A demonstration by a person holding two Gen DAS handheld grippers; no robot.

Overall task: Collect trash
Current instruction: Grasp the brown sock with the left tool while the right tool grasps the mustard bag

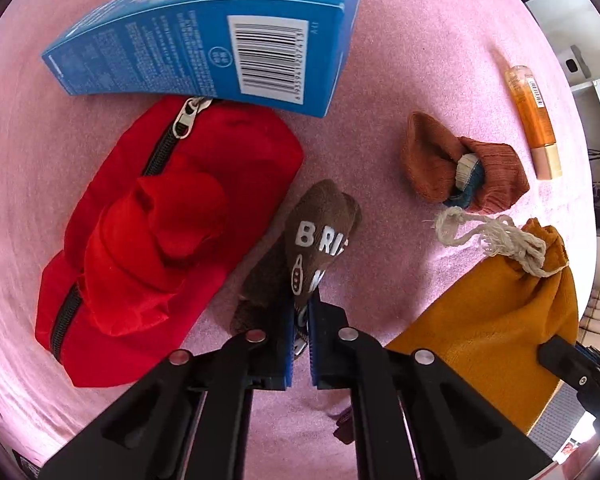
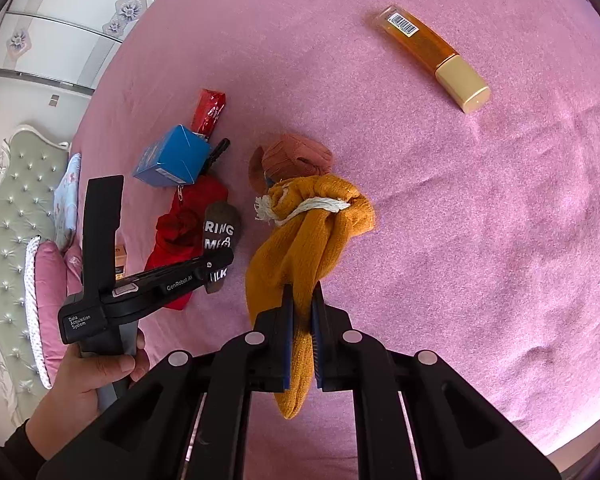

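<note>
A brown sock [image 1: 320, 224] with white lettering lies on the pink bedspread [image 1: 400, 60]. My left gripper [image 1: 300, 312] points down and is shut on the sock's near end. My right gripper [image 2: 300, 296] is shut on a mustard-yellow sock bundle [image 2: 300, 240] tied with white cord, which hangs lifted from its pads. The same mustard bundle [image 1: 492, 320] shows at the lower right of the left wrist view. In the right wrist view the brown sock [image 2: 220, 220] lies left of the mustard bundle, partly behind the left tool.
A blue carton [image 1: 204, 48] rests against a red zip pouch [image 1: 160, 216]. A rust-coloured sock bundle [image 1: 440, 164] and an orange bottle [image 1: 534, 120] lie to the right. A red wrapper [image 2: 209, 110] lies beyond the carton. A padded headboard [image 2: 4, 220] and a person's hand [image 2: 96, 376] are at the left.
</note>
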